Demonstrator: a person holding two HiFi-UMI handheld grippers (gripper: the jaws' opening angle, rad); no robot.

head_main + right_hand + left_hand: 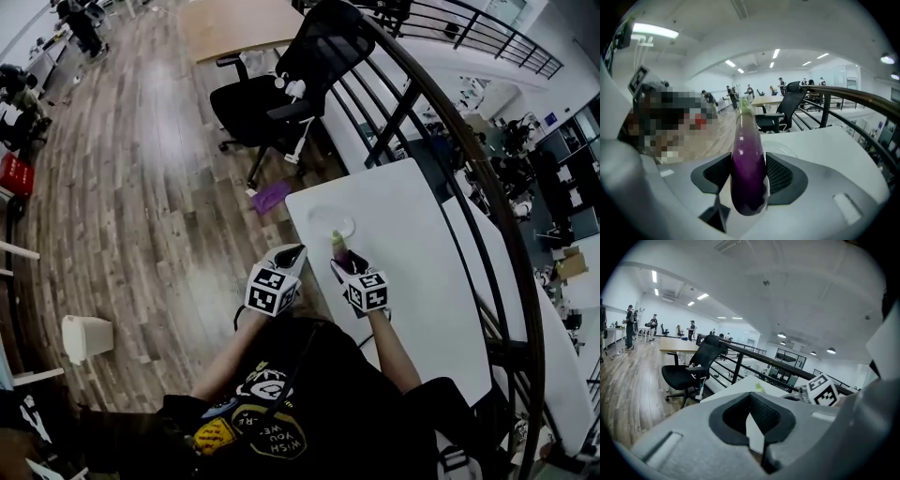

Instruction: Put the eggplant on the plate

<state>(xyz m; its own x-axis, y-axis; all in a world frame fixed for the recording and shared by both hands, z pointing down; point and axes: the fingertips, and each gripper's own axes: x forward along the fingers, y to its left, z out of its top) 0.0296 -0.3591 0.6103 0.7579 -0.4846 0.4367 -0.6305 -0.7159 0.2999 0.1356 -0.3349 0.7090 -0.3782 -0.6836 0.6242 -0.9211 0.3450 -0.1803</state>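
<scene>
A long purple eggplant (749, 173) with a green top stands nearly upright in my right gripper (749, 177), whose black pads (780, 174) press on its sides. In the head view the right gripper (343, 263) holds the eggplant (339, 248) over the near left part of the white table (412, 253). A pale round plate (325, 218) lies just beyond it at the table's far left corner and shows faintly as the plate (788, 151) past the jaws. My left gripper (292, 252) hovers beside the table's left edge. Its jaws (751, 401) stand shut with nothing in them.
A black office chair (281, 89) stands beyond the table. A dark railing (441, 122) curves along the table's right side. A purple thing (271, 196) lies on the wooden floor by the table corner, and a white bin (86, 337) stands at the left.
</scene>
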